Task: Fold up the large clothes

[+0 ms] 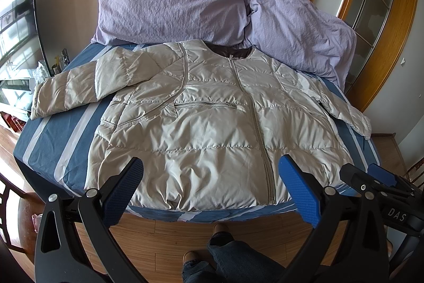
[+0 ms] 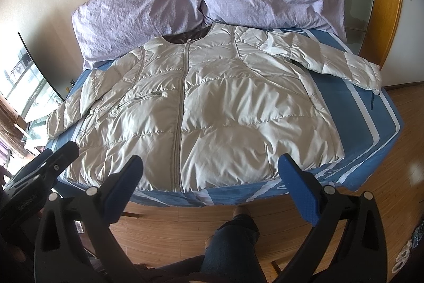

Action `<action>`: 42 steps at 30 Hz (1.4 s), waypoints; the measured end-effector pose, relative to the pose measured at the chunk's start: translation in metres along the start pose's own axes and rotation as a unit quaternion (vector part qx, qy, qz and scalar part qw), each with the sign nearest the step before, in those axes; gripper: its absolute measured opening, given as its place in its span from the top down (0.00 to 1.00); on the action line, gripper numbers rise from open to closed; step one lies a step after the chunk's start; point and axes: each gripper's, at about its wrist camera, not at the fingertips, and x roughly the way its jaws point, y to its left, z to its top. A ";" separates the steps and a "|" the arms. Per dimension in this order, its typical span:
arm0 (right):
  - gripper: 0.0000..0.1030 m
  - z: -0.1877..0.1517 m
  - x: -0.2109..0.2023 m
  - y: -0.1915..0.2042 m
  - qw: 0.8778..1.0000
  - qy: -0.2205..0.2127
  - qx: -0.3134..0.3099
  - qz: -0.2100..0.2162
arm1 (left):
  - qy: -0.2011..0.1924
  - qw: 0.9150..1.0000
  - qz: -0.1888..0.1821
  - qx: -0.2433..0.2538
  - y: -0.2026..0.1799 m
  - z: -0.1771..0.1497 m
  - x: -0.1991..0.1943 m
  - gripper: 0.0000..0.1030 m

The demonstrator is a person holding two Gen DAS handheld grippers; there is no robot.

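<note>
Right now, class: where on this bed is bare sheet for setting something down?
Bare striped sheet lies between the jacket body and the bed's left edge, below the left sleeve; another patch sits under the right sleeve. The pillows crowd the head.

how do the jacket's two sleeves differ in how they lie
The left sleeve bends at the elbow, upper part over the jacket chest, cuff angled out to the bed edge. The right sleeve runs straight outward, clear of the chest. Both are the same pale quilted fabric, lying flat.
</note>
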 end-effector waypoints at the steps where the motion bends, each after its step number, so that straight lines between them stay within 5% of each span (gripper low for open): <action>1: 0.02 0.000 0.000 0.000 1.000 0.000 0.000 0.000 | 0.000 1.000 0.000 0.000 0.000 0.000 0.000 0.01; 22: 0.02 0.014 0.015 -0.011 1.000 0.003 0.014 0.008 | 0.016 1.000 0.006 -0.003 -0.003 0.011 0.018 0.01; 33: 0.02 0.054 0.052 -0.087 0.995 0.019 0.094 -0.039 | 0.033 0.999 0.037 0.017 -0.019 0.046 0.077 0.01; 42: 0.02 0.106 0.088 -0.200 0.977 0.004 0.195 -0.090 | 0.053 0.996 0.062 0.019 -0.031 0.079 0.140 0.01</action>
